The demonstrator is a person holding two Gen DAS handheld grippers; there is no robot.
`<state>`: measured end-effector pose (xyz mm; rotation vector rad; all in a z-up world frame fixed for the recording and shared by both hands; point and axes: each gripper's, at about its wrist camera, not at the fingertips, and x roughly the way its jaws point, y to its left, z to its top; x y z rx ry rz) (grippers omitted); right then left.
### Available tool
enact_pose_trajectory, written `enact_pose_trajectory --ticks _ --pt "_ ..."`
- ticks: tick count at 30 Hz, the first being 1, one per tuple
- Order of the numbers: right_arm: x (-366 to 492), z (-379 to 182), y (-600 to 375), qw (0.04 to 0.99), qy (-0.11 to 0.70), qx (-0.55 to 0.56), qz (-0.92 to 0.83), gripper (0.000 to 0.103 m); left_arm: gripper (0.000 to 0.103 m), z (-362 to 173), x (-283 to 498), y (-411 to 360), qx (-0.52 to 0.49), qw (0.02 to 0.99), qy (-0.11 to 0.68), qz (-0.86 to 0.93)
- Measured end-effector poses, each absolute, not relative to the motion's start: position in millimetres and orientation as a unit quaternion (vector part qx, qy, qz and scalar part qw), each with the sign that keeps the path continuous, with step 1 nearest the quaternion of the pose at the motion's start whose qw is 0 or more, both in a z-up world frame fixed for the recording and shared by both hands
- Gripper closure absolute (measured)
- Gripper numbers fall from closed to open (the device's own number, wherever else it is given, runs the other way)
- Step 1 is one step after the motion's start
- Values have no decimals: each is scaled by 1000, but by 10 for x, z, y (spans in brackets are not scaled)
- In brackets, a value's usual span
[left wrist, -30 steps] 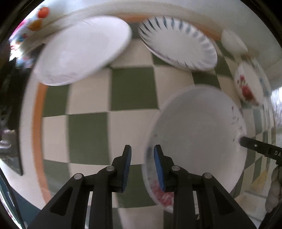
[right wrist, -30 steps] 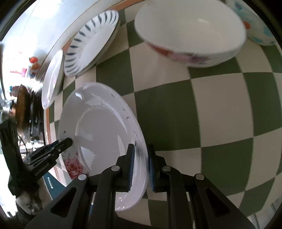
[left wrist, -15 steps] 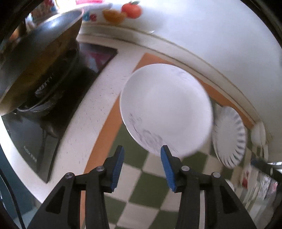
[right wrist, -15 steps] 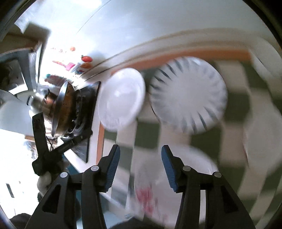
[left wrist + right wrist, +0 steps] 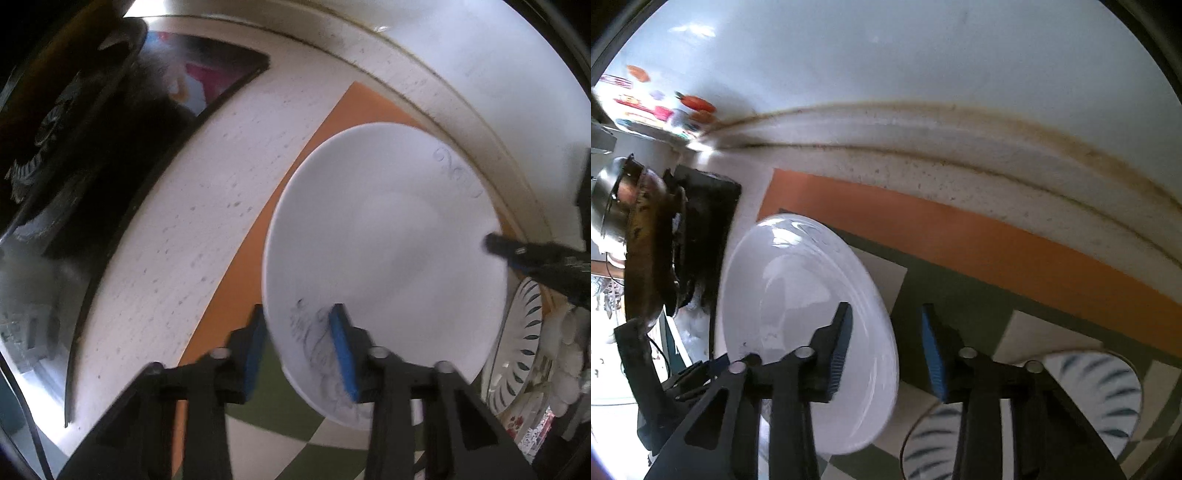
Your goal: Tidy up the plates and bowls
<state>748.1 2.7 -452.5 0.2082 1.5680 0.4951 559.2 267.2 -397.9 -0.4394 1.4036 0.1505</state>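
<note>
- The white plate [image 5: 384, 258] lies with its near rim between the fingers of the left gripper [image 5: 301, 350]; one blue pad sits outside the rim, the other over the faint grey pattern on the plate's face
- In the right wrist view the same white plate [image 5: 798, 325] sits under and beyond the left finger [image 5: 838, 350] of the right gripper [image 5: 886, 350], its rim reaching into the gap
- The left gripper's fingers stand apart around the rim, not pressed onto it; the right gripper's fingers are spread wide with nothing between the pads
- A striped plate [image 5: 1097, 391] lies beyond and under the right gripper's right finger, just beside the white plate
- The checkered mat [image 5: 960, 288] with an orange border lies under both plates
- A dark stove [image 5: 92, 155] is far left of the left gripper's fingers, on the speckled counter [image 5: 207, 206]
</note>
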Motion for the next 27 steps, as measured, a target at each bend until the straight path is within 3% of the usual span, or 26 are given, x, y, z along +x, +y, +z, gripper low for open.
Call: enact_pose_trajectory --ticks 2,13,27 --pt "7481 -4584 47 670 697 106 231 86 77 -3987 5608 2703 -203 739 639 72" --pt "7252 -4359 -5 695 673 101 234 93 78 -3703 5513 2685 -187 757 622 73" --pt "6207 -3408 -855 739 615 174 210 94 78 -2822 4991 2209 -149 790 595 -10"
